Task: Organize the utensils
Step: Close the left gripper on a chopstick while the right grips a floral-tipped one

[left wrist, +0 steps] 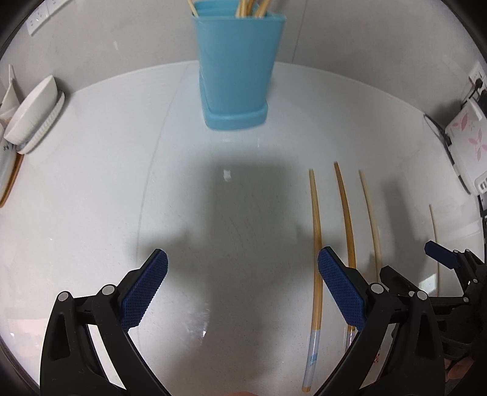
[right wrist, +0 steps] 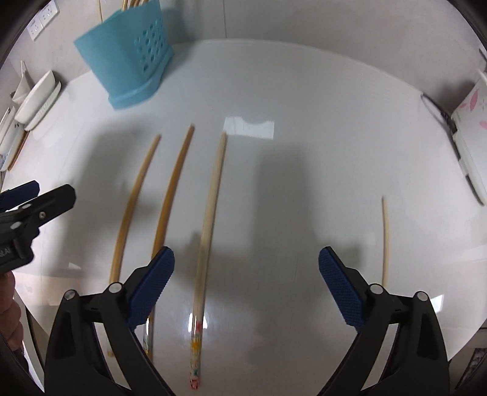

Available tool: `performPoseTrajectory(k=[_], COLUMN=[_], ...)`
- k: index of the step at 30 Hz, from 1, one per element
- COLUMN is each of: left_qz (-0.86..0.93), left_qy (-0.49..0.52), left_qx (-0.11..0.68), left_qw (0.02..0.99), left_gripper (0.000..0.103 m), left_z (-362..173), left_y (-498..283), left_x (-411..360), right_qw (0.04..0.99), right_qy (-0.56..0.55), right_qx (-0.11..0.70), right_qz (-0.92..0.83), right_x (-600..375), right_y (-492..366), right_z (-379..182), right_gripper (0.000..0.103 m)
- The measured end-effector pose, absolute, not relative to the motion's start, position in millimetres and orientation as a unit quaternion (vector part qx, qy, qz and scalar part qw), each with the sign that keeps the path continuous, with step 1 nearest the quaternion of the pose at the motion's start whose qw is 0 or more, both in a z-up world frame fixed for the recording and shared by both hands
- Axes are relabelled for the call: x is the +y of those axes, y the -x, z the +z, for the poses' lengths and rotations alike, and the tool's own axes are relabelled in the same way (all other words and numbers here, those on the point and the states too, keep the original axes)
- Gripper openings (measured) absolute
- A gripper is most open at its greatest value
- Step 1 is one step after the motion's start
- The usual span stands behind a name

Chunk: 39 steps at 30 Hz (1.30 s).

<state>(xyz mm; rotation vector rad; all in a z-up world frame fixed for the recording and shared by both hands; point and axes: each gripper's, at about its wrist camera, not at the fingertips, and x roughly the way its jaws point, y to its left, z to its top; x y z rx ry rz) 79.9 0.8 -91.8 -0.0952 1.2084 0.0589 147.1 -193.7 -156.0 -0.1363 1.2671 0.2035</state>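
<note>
A blue utensil holder (left wrist: 236, 73) with several chopsticks in it stands at the back of the white counter; it also shows in the right wrist view (right wrist: 127, 58). Several loose chopsticks lie on the counter: a tan one (left wrist: 316, 243), a darker one (left wrist: 345, 210), a pale one (left wrist: 369, 213) and a far-right one (left wrist: 433, 234). In the right wrist view they show as tan (right wrist: 134, 201), darker (right wrist: 173, 189), pale patterned (right wrist: 208, 225) and far-right (right wrist: 386, 240). My left gripper (left wrist: 243, 286) is open and empty, left of the chopsticks. My right gripper (right wrist: 246, 286) is open and empty over the pale one.
White dishes (left wrist: 33, 115) are stacked at the left edge of the counter (left wrist: 106, 182). A white appliance with pink flowers (left wrist: 465, 143) and its cable sit at the right. Wall sockets (right wrist: 41, 19) are at the upper left. The right gripper's tip (left wrist: 441, 254) shows in the left wrist view.
</note>
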Motion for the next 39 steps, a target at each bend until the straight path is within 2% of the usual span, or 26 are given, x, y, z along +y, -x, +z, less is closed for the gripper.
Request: performPoseTrajectory(k=[8,15,21,26,29,31,32,33,34,36,39], left_qz=[0.017,0.003,0.000,0.013,0.018,0.021,0.022,0.024,0.027,0.027,0.026], left_qy=[0.051,0.043,0.027,0.006,0.007,0.009,0.009,0.009,0.007,0.010,0.023], left_qx=[0.596,0.611,0.625,0.645,0.655,0.661,0.665,0.667,0.670,0.672,0.674], left_qw=[0.801,0.791,0.780,0.764,0.755,0.750,0.747,0.744,0.742,0.740,0.738], left_gripper=[0.097,0.097,0.086,0.072,0.057,0.035,0.028,0.015,0.007,0.007,0.007], left_z=[-117.0,-128.0,-132.1,-136.2,-133.5,-131.8,-130.9,-129.8,-129.9,-129.8,-129.6], left_y=[-77.3,-72.7,-75.1,-78.8,-81.9,-84.8,-85.9,-85.1,-85.8,-87.4,-90.0], left_x=[-10.4,-21.6,-26.4,-27.1,-25.6,-26.4,-25.9,-27.6,-26.8,-24.8,-20.1], right_qw=[0.784,0.774,0.768,0.760,0.757,0.753,0.752,0.749,0.748,0.743,0.736], right_qy=[0.071,0.064,0.071,0.076,0.084,0.088,0.090,0.091,0.091,0.097,0.079], right_qx=[0.610,0.622,0.628,0.636,0.638,0.641,0.642,0.645,0.646,0.649,0.660], right_qz=[0.093,0.099,0.106,0.110,0.114,0.117,0.118,0.121,0.124,0.127,0.126], right_x=[-194.4,-197.7,-192.5,-177.6,-169.3,-165.5,-164.0,-161.7,-160.5,-155.6,-156.6], right_y=[-132.6,-128.3,-129.6,-136.3,-141.0,-143.0,-143.4,-144.2,-144.8,-147.8,-154.4], right_z=[-166.8,-172.0,-171.4,-170.8,-168.5,-168.6,-168.7,-168.7,-168.8,-169.8,-170.5], right_gripper=[0.073,0.065,0.059,0.049,0.038,0.035,0.031,0.026,0.023,0.007,0.006])
